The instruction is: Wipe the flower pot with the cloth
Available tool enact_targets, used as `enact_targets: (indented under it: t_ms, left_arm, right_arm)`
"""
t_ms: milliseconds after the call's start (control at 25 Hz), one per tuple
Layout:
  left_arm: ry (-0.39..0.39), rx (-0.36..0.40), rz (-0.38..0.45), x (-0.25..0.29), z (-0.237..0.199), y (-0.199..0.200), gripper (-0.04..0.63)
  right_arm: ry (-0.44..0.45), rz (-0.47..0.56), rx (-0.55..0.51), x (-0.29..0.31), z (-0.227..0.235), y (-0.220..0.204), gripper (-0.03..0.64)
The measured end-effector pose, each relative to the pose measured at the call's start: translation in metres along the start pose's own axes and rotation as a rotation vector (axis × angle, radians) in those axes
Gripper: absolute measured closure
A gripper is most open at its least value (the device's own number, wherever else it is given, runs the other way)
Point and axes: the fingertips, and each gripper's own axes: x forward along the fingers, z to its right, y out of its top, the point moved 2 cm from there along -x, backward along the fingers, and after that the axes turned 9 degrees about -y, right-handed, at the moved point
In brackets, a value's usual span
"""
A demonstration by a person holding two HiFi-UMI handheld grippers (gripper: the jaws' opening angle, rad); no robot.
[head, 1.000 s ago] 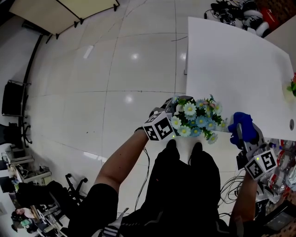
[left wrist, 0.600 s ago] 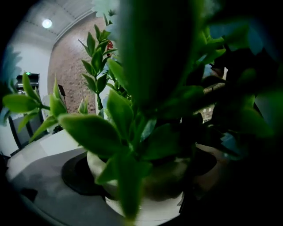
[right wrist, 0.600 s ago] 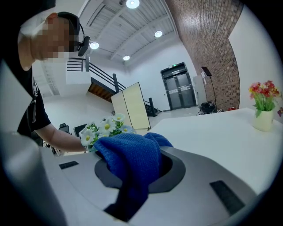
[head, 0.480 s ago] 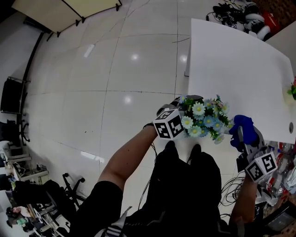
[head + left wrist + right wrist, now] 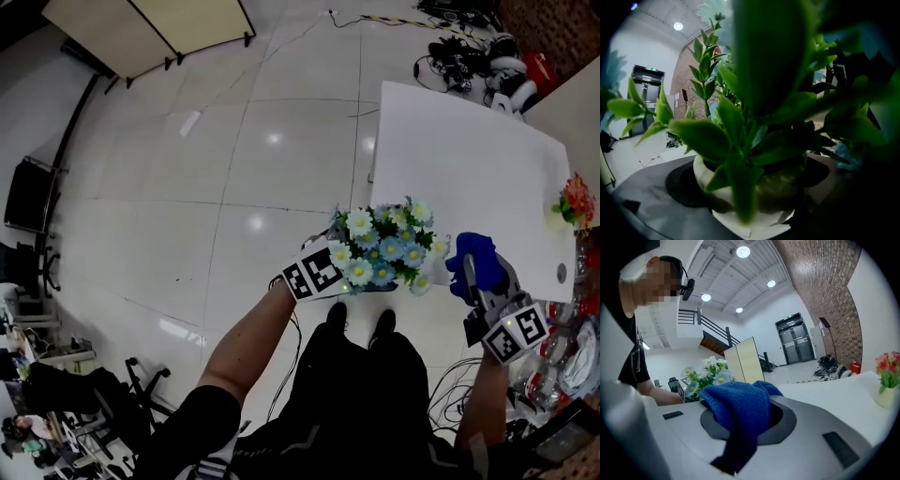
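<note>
The left gripper (image 5: 328, 259) has its jaws closed on the white flower pot (image 5: 759, 220). In the left gripper view the pot sits between the two jaws and green leaves fill most of the picture. From the head view, the pot is held in the air at the near corner of the white table (image 5: 469, 159), above the person's shoes (image 5: 359, 323), and its blue and white flowers (image 5: 384, 248) hide the pot from above. The right gripper (image 5: 478, 278) is clamped on the blue cloth (image 5: 738, 408), which is bunched between the jaws. The cloth is just beside the flowers on their right, with a small gap between them.
</note>
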Motion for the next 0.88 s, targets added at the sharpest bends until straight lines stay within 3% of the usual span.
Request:
enact_targets:
  t_ms: [200, 360, 640, 880]
  left_arm:
    - [-0.01, 0.019, 0.088, -0.034, 0.006, 0.115, 0.029]
    - [-0.048, 0.06, 0.095, -0.06, 0.016, 0.182, 0.029]
    - [-0.179, 0.121, 0.097, -0.091, 0.062, 0.244, 0.029]
    - [-0.26, 0.164, 0.099, -0.084, 0.069, 0.27, 0.029]
  right_arm:
    - [0.117, 0.093, -0.016, 0.0, -0.01, 0.095, 0.541]
    - [0.271, 0.124, -0.056, 0.001, -0.037, 0.156, 0.541]
    - [0.582, 0.119, -0.12, -0.004, -0.099, 0.216, 0.541]
    - [0.811, 0.043, -0.09, 0.004, -0.099, 0.238, 0.541]
